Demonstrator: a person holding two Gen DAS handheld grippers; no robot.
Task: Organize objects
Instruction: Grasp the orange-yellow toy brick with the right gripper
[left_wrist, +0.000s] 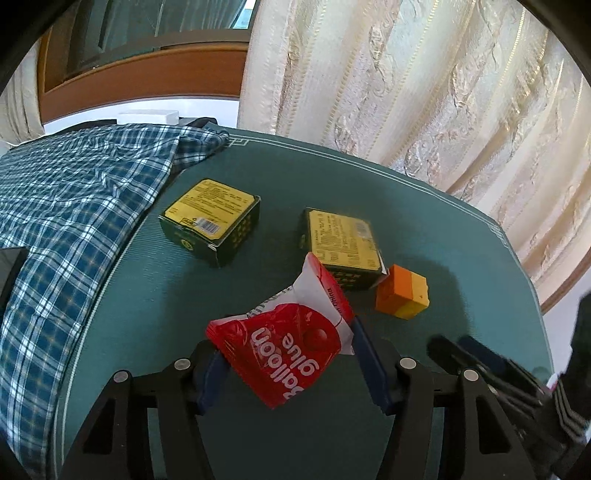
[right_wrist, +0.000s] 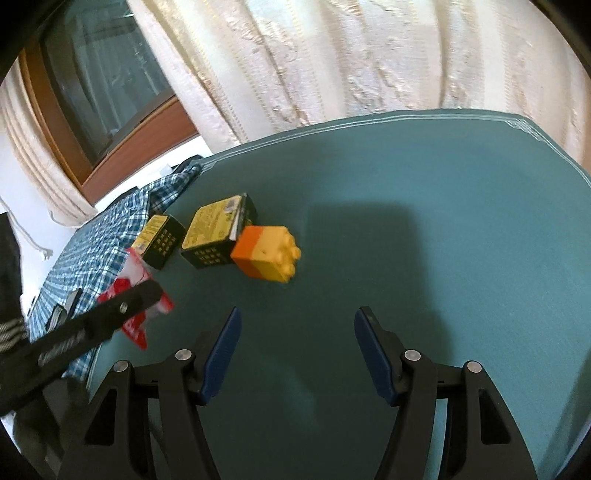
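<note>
My left gripper (left_wrist: 286, 354) is shut on a red and white "Balloon glue" packet (left_wrist: 291, 347) and holds it just above the teal mat (left_wrist: 258, 435). Beyond it lie two dark green boxes with yellow labels, one to the left (left_wrist: 210, 219) and one in the middle (left_wrist: 343, 247). An orange and yellow toy brick (left_wrist: 402, 291) touches the middle box's right corner. My right gripper (right_wrist: 293, 347) is open and empty over the mat, short of the brick (right_wrist: 266, 254) and the boxes (right_wrist: 214, 232). The packet (right_wrist: 136, 291) and the left gripper show at its left.
A blue and white checked shirt (left_wrist: 70, 206) covers the mat's left side. A cream curtain (left_wrist: 424, 92) hangs behind the table's far edge. A wooden window frame (left_wrist: 140, 74) is at the back left. Open teal mat (right_wrist: 461, 240) lies to the right.
</note>
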